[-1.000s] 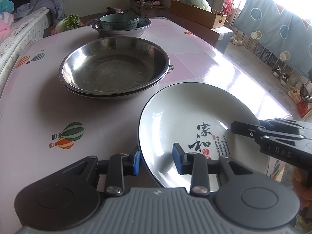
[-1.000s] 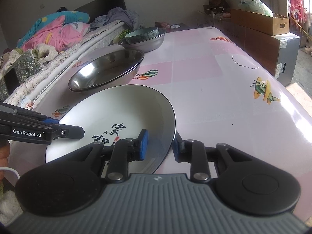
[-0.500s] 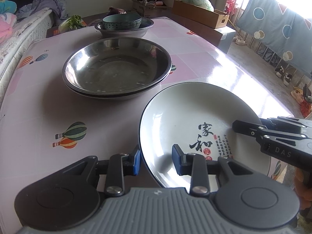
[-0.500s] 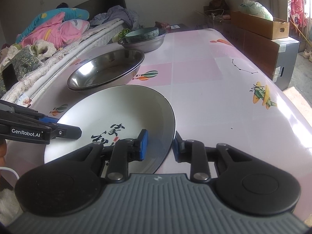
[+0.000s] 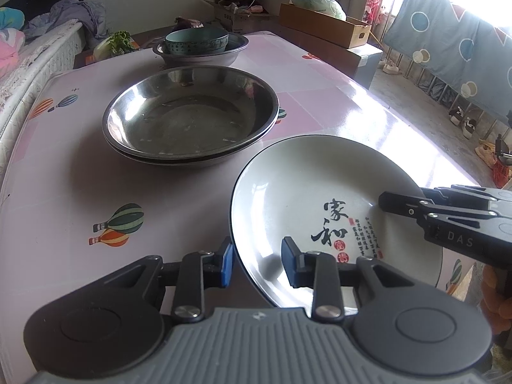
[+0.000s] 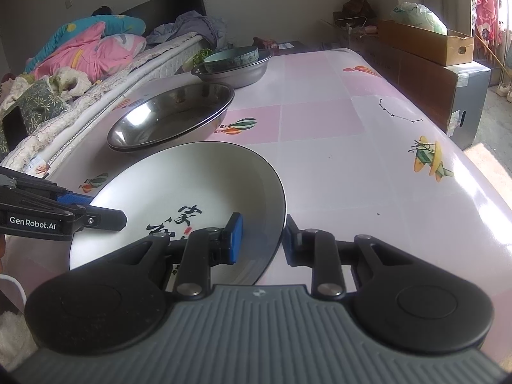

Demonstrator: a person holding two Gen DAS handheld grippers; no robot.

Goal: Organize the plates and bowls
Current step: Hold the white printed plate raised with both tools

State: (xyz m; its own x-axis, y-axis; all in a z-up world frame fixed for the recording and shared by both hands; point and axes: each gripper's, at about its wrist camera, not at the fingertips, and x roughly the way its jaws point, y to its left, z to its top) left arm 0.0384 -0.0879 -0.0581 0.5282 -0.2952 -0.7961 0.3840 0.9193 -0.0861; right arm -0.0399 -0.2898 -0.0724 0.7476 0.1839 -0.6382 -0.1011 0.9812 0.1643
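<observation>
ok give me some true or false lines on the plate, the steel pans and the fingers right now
1. Both grippers straddle the white plate rim, left gripper and right gripper. True.
2. The plate is plain, with no markings. False: it carries black calligraphy and red seals.
3. The teal bowl sits inside the far steel basin. True.
4. The near steel pan holds a bowl. False: nothing sits in it, and it is nested on another pan.
5. The plate is stacked in the steel pan. False: it is beside it, nearer the grippers.
</observation>
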